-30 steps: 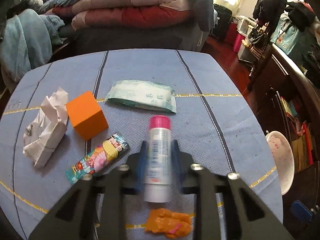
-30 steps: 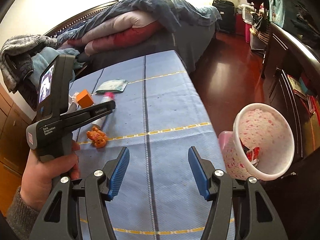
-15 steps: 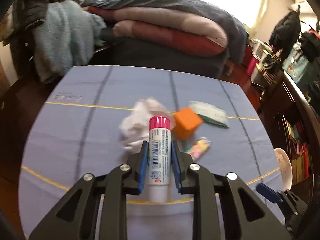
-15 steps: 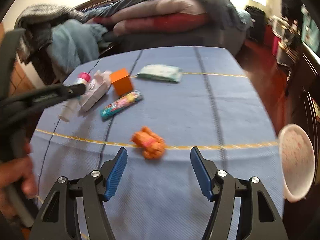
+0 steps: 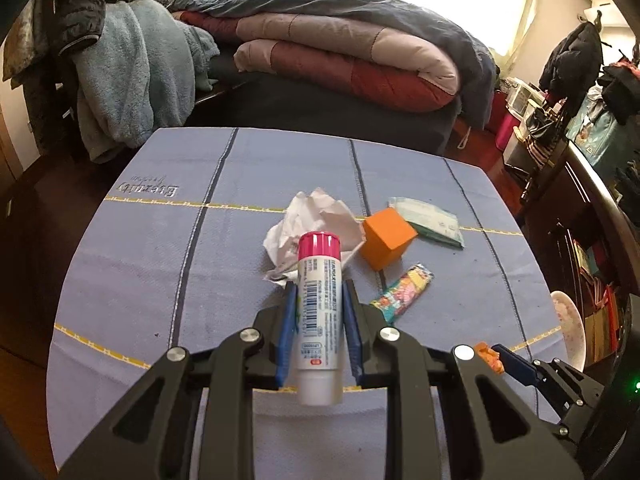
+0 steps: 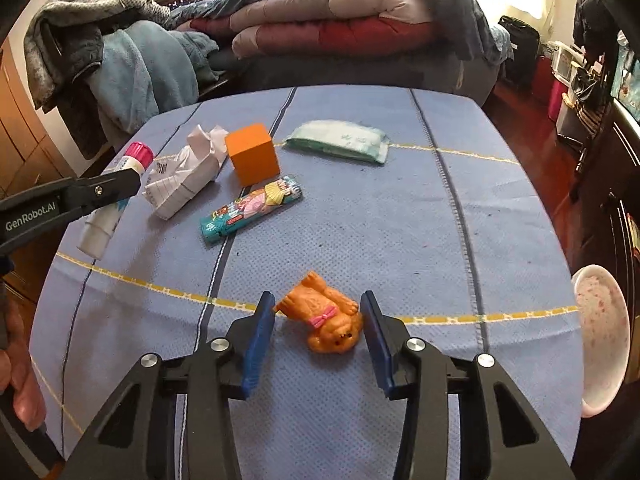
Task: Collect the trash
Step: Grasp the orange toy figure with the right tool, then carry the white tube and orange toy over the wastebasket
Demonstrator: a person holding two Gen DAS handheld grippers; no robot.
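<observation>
My left gripper [image 5: 319, 300] is shut on a white tube with a pink cap [image 5: 319, 300] and holds it above the table's left side; the tube also shows in the right wrist view [image 6: 114, 196]. My right gripper [image 6: 318, 312] is open, its fingers on either side of an orange toy dog [image 6: 326, 318] lying on the blue cloth. Crumpled white paper [image 6: 188, 176], a colourful candy wrapper [image 6: 250, 210] and a green tissue pack [image 6: 340, 140] lie further back. A pink speckled bin [image 6: 600, 336] stands off the table's right edge.
An orange cube [image 6: 252, 154] sits between the paper and the tissue pack. The table [image 6: 400, 240] is covered in blue cloth. A bed with folded quilts [image 6: 328, 20] stands behind it. Dark furniture [image 5: 580, 220] lines the right side.
My left gripper carried the tube up and to the left over the table. My right gripper swung from the bin to the orange toy dog and now straddles it.
</observation>
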